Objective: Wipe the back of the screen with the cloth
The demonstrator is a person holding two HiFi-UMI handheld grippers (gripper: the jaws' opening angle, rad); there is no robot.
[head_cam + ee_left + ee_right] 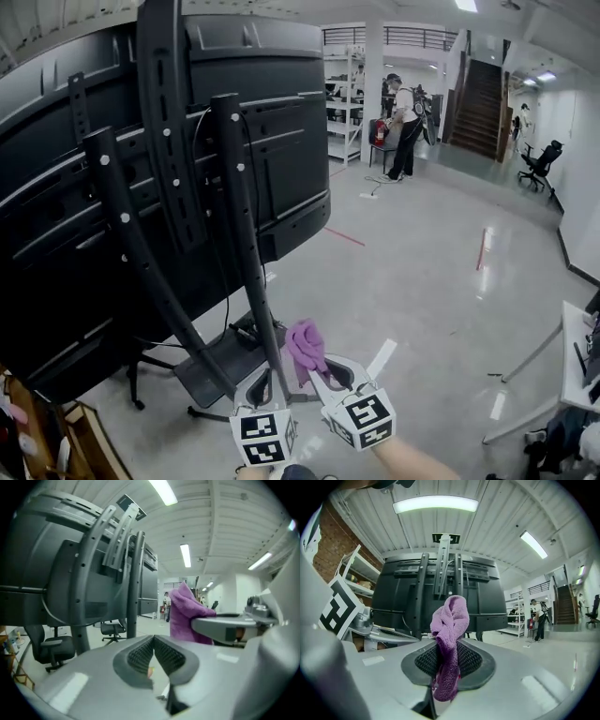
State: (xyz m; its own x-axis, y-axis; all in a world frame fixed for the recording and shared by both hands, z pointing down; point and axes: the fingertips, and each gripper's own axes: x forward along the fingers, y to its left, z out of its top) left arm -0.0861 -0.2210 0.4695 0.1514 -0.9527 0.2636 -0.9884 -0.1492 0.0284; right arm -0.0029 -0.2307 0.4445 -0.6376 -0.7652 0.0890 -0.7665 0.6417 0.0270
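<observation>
1. Between the right gripper's dark, cross-hatched pads sits the cloth, a purple terry piece. It is bunched into a soft twisted knot above the jaws, and a thinner tail hangs below them. The jaws pinch it at its narrow waist.
2. Ahead of that gripper, and apart from the cloth, rises the back of the screen. It is a broad shell of matt black moulded plastic with a bulging centre and long horizontal ribs.
3. Against that shell, straight beyond the cloth, run the mount rails, flat metal strips set upright. In the head view they read as black bars studded with pale screw heads, and rounded stand tubes slope down toward both grippers.
4. Just to the left of the right gripper is the left gripper. Its smooth grey shell frames ribbed pads that meet at the tips, with nothing caught between them. From its own view, the cloth stands up to its right.
5. Below both tools lies the floor, pale grey and glossy, with streaks of reflected ceiling light.
</observation>
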